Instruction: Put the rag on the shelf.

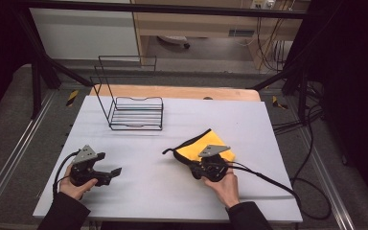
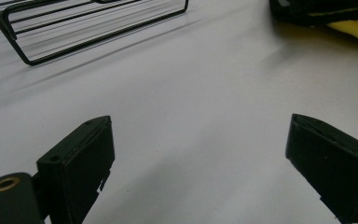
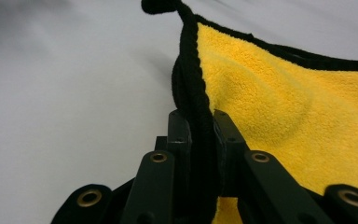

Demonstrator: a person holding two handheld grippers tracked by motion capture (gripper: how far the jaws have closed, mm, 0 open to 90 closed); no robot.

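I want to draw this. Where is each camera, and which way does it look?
High view: above the person's side, looking forward and down at the table; both hands and sleeves show.
Left gripper view: on the left gripper, facing the wire rack; its open jaws show.
Right gripper view: on the right gripper, facing the yellow cloth; its jaws pinch the cloth's black edge.
All three share the cloth.
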